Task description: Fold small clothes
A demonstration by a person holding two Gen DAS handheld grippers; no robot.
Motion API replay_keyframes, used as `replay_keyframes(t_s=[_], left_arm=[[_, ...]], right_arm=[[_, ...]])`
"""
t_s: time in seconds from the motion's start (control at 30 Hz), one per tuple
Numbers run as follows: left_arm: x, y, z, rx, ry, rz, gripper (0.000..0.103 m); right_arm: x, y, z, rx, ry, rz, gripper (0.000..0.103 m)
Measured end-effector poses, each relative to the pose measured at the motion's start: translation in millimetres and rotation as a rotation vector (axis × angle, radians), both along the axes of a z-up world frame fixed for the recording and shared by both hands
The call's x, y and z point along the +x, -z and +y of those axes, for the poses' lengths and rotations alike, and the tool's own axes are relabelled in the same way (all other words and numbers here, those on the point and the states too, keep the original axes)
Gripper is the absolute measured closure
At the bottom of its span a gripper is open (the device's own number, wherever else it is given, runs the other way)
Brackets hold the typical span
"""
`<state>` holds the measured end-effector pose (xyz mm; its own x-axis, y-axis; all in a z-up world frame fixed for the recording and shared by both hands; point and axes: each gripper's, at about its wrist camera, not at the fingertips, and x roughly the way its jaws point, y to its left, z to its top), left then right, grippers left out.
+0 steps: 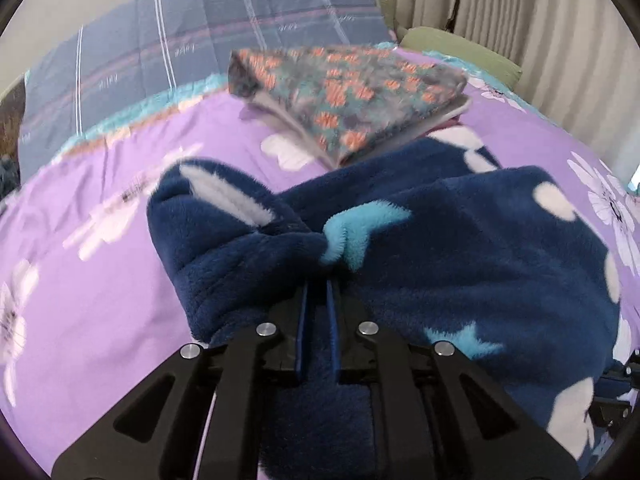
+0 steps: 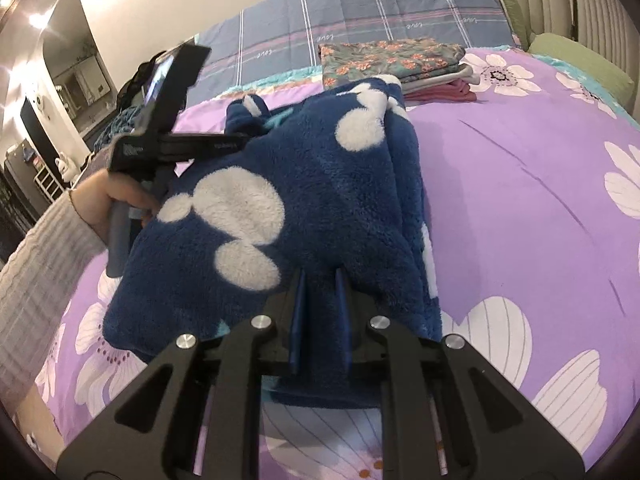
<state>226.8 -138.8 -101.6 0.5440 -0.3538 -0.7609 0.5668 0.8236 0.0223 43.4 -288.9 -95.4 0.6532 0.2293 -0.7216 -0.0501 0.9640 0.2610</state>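
A dark blue fleece garment (image 1: 460,248) with white blobs and light blue stars lies bunched on the purple flowered bedspread (image 1: 100,280). My left gripper (image 1: 318,284) is shut on a fold of it, with fleece pinched between the blue pads. In the right wrist view the same fleece garment (image 2: 304,184) is draped in front of me, and my right gripper (image 2: 320,276) is shut on its near edge. The left gripper (image 2: 240,142) shows there too, at the garment's far left corner, held by a hand (image 2: 120,196) in a knitted sleeve.
A stack of folded clothes topped by a floral piece (image 2: 388,60) sits at the far side of the bed, blurred in the left wrist view as the floral stack (image 1: 348,88). Behind it lies a blue plaid sheet (image 2: 360,12). A green pillow (image 2: 580,60) and curtains (image 1: 520,12) are on the right.
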Motion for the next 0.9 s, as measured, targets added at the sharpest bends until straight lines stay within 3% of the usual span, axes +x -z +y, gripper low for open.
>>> replay_keyframes(t_s=[0.07, 0.13, 0.23, 0.3, 0.37, 0.43, 0.5, 0.57, 0.63, 0.67, 0.7, 0.77, 0.9], left_arm=[[-5.1, -16.1, 1.6, -0.016, 0.024, -0.010, 0.087], [-6.0, -32.3, 8.5, -0.083, 0.053, 0.017, 0.082], [-1.6, -68.4, 20.2, -0.206, 0.059, -0.023, 0.079], [3.8, -80.3, 21.5, -0.218, 0.057, -0.046, 0.076], [14.2, -80.7, 18.1, -0.182, 0.048, -0.056, 0.075], [31.5, -65.3, 15.1, -0.146, 0.027, -0.023, 0.074], [47.1, -39.7, 15.2, -0.083, -0.010, 0.003, 0.063], [65.9, 6.8, 19.8, -0.017, -0.045, 0.029, 0.055], [75.3, 24.0, 35.9, -0.170, -0.072, 0.089, 0.054], [80.7, 26.7, 40.5, -0.230, -0.097, 0.119, 0.054], [81.2, 26.9, 38.2, -0.216, -0.090, 0.109, 0.054], [77.7, 24.1, 27.8, -0.138, -0.062, 0.064, 0.053], [69.4, 6.4, 24.7, -0.079, -0.071, 0.020, 0.053]], right_arm=[[-0.9, -9.6, -2.2, 0.012, -0.007, 0.031, 0.086], [0.8, -25.5, -4.6, 0.029, -0.011, 0.042, 0.082], [9.1, -66.4, -1.9, -0.029, -0.009, -0.070, 0.069], [25.4, -87.7, 2.8, -0.062, -0.013, -0.136, 0.069], [53.2, -96.6, 8.5, -0.050, -0.040, -0.164, 0.069], [80.0, -90.5, 10.6, -0.048, -0.042, -0.153, 0.069], [104.8, -71.9, 8.6, -0.092, -0.014, -0.108, 0.069], [134.1, -26.8, 0.7, -0.192, 0.027, -0.002, 0.068], [145.7, 12.0, -13.7, -0.143, 0.023, 0.020, 0.068], [146.2, 11.2, -20.2, -0.088, 0.037, 0.023, 0.068], [145.1, 8.1, -23.0, -0.063, 0.043, 0.025, 0.068], [146.0, 8.7, -14.9, -0.123, 0.036, 0.021, 0.068], [142.0, 8.0, -11.3, -0.138, 0.035, 0.013, 0.068]])
